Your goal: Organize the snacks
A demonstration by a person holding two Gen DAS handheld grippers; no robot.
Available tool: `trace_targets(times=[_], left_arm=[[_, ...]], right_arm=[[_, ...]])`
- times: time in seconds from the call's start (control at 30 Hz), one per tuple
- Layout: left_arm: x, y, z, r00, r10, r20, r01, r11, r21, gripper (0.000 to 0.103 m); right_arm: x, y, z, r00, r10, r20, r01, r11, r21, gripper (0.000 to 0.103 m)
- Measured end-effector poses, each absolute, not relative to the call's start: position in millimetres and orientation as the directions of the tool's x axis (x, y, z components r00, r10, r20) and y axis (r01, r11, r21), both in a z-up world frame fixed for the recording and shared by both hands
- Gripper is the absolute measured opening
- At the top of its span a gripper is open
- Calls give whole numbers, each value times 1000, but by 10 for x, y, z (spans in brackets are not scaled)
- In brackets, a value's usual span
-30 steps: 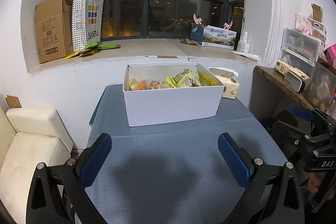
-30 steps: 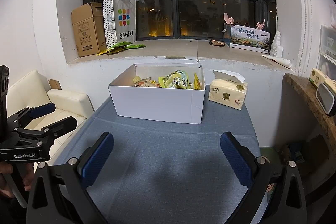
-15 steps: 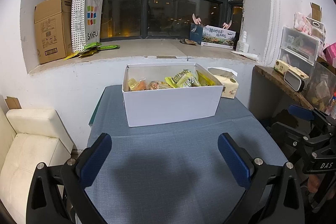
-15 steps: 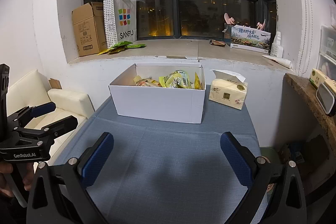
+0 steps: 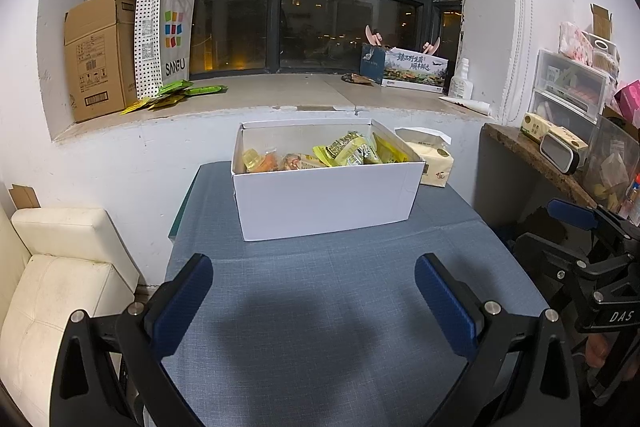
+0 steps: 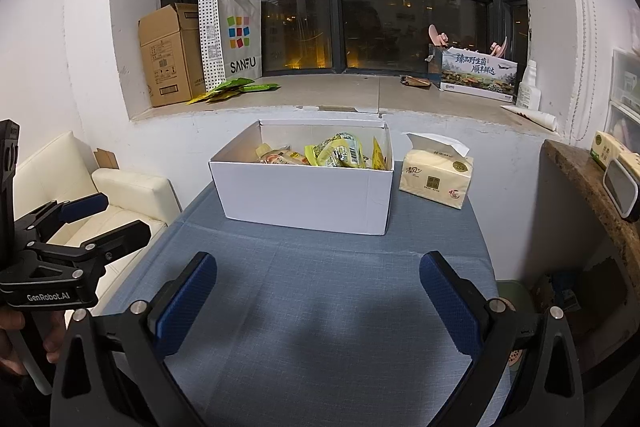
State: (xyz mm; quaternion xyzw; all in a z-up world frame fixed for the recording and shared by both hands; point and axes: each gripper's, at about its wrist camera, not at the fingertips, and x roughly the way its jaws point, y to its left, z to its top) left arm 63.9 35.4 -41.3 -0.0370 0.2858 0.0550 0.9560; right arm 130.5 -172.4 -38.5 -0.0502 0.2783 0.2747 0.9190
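White cardboard walls keep your snacks together: the open white cardboard box [image 5: 326, 201] sits at twelve o'clock from both tools on the blue-grey cloth-covered table [image 5: 328, 307], and inside it the yellow, green and orange snack packets [image 5: 338, 155] lie heaped and overlapping, some leaning against the back wall. More flat green and yellow packets [image 5: 176, 95] lie on the stone window sill [image 5: 280, 91] at about eleven o'clock, well apart from the box. This fits two stages equally, I judge: a heap gathered and finished, or one waiting to be sorted.

Your left gripper [image 5: 314, 301] hangs over bare cloth with its blue-padded fingers [image 5: 182, 301] spread wide, holding and touching nothing. Your right gripper [image 6: 316, 301] is equally wide apart and empty, also short of the box. A cream soft tissue pack [image 6: 436, 179] stands just beside the box at its two o'clock corner; I'd judge it sits close enough to be knocked.
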Motion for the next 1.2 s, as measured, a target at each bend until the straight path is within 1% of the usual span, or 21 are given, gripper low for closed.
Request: trace_targets(times=[1.2], left_arm=[[647, 349, -422, 829, 82, -554, -123, 992, -36, 103]], right_arm=[[1306, -1700, -409, 690, 476, -545, -536, 842, 58, 103]])
